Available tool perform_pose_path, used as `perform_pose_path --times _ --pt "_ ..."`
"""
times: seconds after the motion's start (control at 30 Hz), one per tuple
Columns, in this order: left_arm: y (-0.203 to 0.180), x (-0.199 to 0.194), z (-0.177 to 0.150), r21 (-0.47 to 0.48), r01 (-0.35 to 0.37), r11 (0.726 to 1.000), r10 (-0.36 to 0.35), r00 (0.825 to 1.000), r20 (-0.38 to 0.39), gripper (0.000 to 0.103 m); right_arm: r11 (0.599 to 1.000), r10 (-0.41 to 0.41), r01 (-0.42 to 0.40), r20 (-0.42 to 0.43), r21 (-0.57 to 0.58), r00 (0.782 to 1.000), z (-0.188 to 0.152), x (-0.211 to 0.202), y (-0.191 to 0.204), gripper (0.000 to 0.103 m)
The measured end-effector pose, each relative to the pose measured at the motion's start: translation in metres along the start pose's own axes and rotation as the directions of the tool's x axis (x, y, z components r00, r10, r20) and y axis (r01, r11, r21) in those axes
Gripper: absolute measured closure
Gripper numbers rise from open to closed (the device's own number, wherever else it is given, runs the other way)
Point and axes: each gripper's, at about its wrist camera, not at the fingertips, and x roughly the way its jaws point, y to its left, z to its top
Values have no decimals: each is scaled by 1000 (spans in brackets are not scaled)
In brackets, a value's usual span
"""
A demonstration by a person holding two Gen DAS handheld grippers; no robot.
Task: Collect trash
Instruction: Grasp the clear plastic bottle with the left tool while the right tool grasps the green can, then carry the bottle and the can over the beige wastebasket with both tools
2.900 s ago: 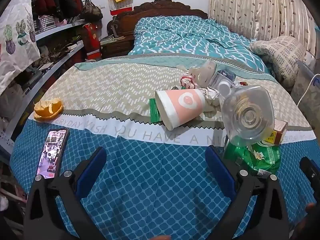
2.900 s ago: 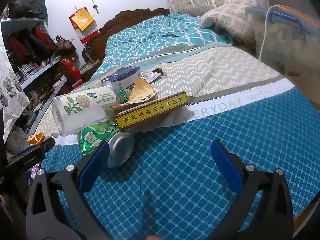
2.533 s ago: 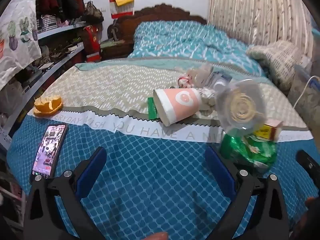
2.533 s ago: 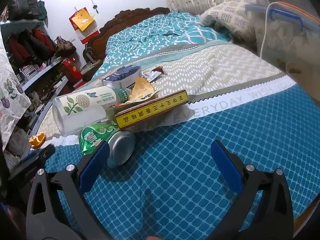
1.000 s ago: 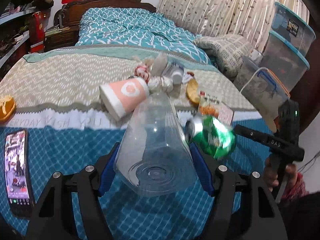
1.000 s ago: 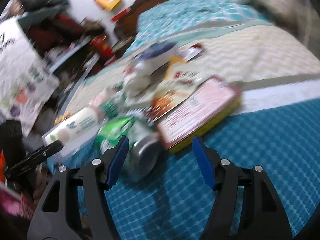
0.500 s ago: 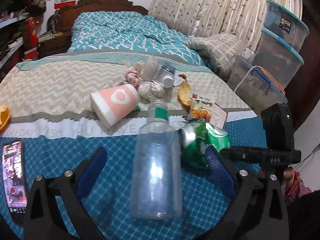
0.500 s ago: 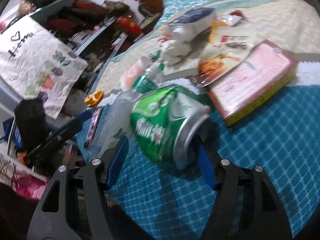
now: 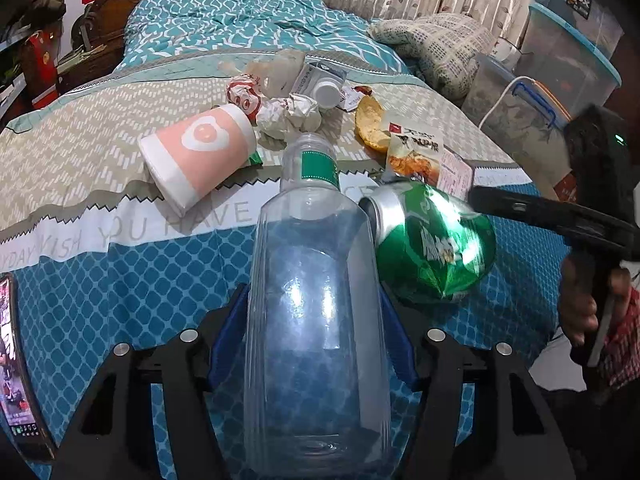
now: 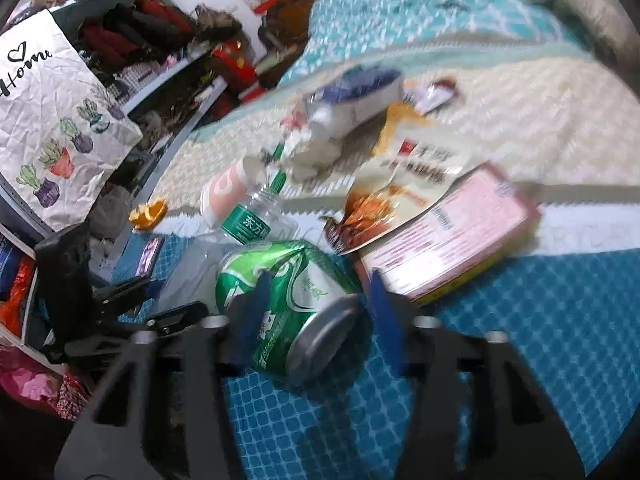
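Note:
My left gripper (image 9: 314, 336) is shut on a clear plastic bottle (image 9: 316, 304) with a green neck label, held over the blue bedspread. My right gripper (image 10: 316, 312) is shut on a crushed green can (image 10: 292, 300), which also shows in the left wrist view (image 9: 432, 244) right beside the bottle. More trash lies behind: a pink paper cup (image 9: 196, 152), crumpled paper (image 9: 288, 114), an orange peel (image 9: 370, 122), a snack wrapper (image 9: 414, 152) and a flat pink box (image 10: 448, 232).
A phone (image 9: 16, 364) lies at the bed's left edge. An orange peel (image 10: 148, 212) sits further left on the bed. Plastic storage bins (image 9: 560, 64) stand at the right, a pillow (image 9: 436, 44) behind. Cluttered shelves (image 10: 160, 80) and a paper bag (image 10: 48, 120) line the left side.
The left gripper has closed again on the clear bottle, which it had let go half a second ago. The right gripper still holds the green can, now lower and closer to the bottle.

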Motion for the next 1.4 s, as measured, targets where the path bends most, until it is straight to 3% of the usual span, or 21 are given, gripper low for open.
perform_pose_path --times 0.17,0.33,0.47,0.6,0.73,0.83,0.93,1.1,1.27,1.4 --pt "10 -17 -17 -14 1 1000 -1 1000 -18 44 1000 13 -13 -28 -9 1000 -15 -1 5 63" --pt "-3 -20 -27 -56 -10 998 9 1000 -13 43 995 76 -70 -74 77 994 -34 -4 5 61" --pt "-32 -10 -23 -2 -120 993 120 992 39 44 996 23 -16 -74 84 997 -43 -6 9 54" --pt "-44 1 -12 33 -177 984 174 983 61 43 993 -3 8 -42 119 999 -46 -16 -2 52" --pt "-54 17 5 61 -238 969 231 968 101 43 990 -26 31 -39 139 999 -52 -22 -8 44" --pt "-52 28 18 51 -268 962 260 958 120 43 992 -12 19 -57 122 998 -60 -27 -6 42" --pt "-51 33 25 51 -281 958 273 953 131 43 997 50 -40 -128 73 991 -67 -27 2 40" --pt "-37 21 23 25 -223 975 218 968 129 43 999 37 -32 -133 41 990 -66 -41 -9 39" --pt "-16 -4 10 -8 -129 992 128 982 140 43 985 136 -124 -89 124 987 -42 -51 -39 38" --pt "-11 -12 1 -1 -90 996 89 989 119 44 971 206 -190 -108 147 973 -21 -37 -51 38"
